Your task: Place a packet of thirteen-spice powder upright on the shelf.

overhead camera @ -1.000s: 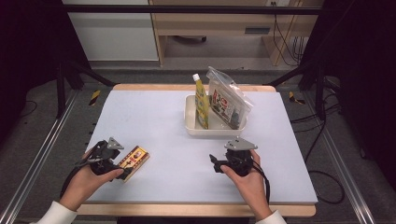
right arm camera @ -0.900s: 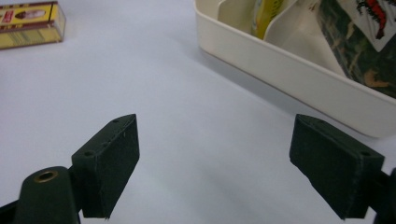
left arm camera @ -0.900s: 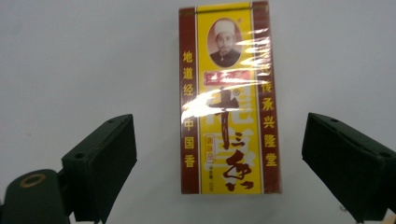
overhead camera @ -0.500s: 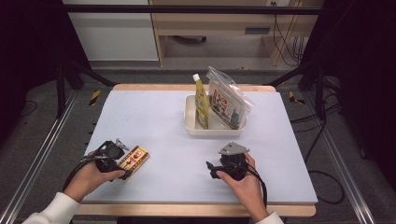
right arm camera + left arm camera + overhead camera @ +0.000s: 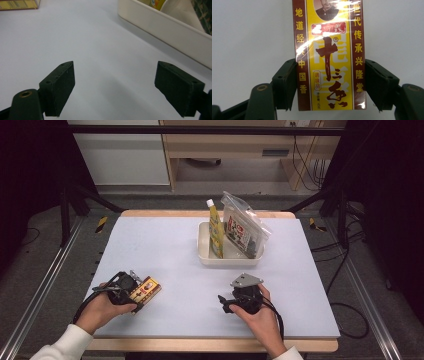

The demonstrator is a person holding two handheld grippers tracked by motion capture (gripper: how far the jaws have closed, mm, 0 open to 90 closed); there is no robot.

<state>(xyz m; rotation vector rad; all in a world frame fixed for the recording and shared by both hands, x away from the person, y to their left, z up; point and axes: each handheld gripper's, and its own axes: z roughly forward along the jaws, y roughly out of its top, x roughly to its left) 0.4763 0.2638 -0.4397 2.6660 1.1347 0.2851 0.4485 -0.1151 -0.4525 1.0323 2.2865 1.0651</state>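
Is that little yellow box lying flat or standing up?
Flat. The yellow box lies face-up on the table, the left gripper closing around its sides.

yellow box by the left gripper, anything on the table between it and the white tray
Nothing visible. The yellow box sits between the left gripper's jaws, which have just been closing on it. Bare table runs from there to the white tray; the right gripper sits off that line.

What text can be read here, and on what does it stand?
Spice box, left band: "地道经…中国香"
Right band: "世代传承兴隆堂"
Centre: a large "十三香", partly under glare, with "®"; small tag "调味品"
Red seal and bottom print: too blurred.
Yellow pouch and clear bag in the tray: too small.
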